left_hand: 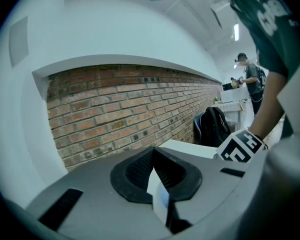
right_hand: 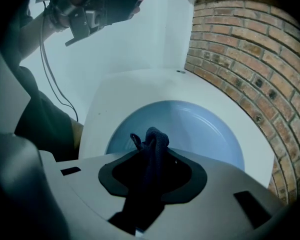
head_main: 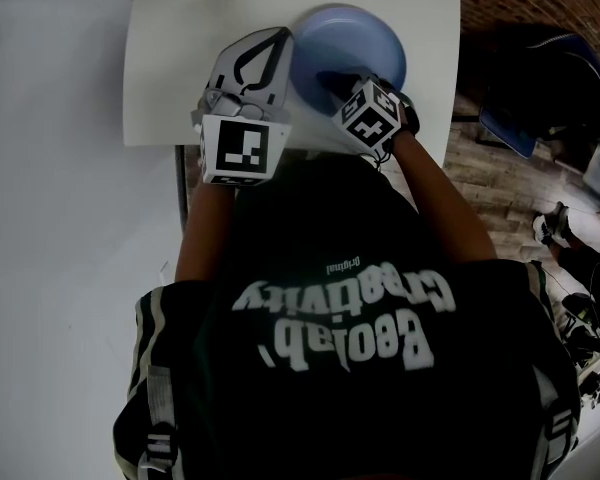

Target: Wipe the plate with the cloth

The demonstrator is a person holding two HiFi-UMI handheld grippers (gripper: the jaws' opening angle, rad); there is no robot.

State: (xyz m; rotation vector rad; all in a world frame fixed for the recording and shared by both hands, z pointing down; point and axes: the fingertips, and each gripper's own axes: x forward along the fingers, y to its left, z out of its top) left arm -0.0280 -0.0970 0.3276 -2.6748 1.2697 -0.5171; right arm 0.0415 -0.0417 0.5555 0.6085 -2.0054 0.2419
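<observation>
- Right gripper view: the right gripper (right_hand: 151,176) is clamped on the dark blue cloth (right_hand: 152,141), held over the pale blue round plate (right_hand: 200,129) on the white table (head_main: 180,68).
- The left gripper (left_hand: 157,186) pinches the plate's rim, likely to steady it for wiping.

White surface (head_main: 170,68) beside a red brick wall (left_hand: 120,109) at far right, wood-plank floor (head_main: 490,183) on the right, dark backpack (left_hand: 213,126) by the wall, ceiling strip light (left_hand: 236,32) overhead.

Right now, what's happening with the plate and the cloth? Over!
Left gripper shut on plate rim. Right gripper shut on dark cloth, above the plate. Nothing blocking.
</observation>
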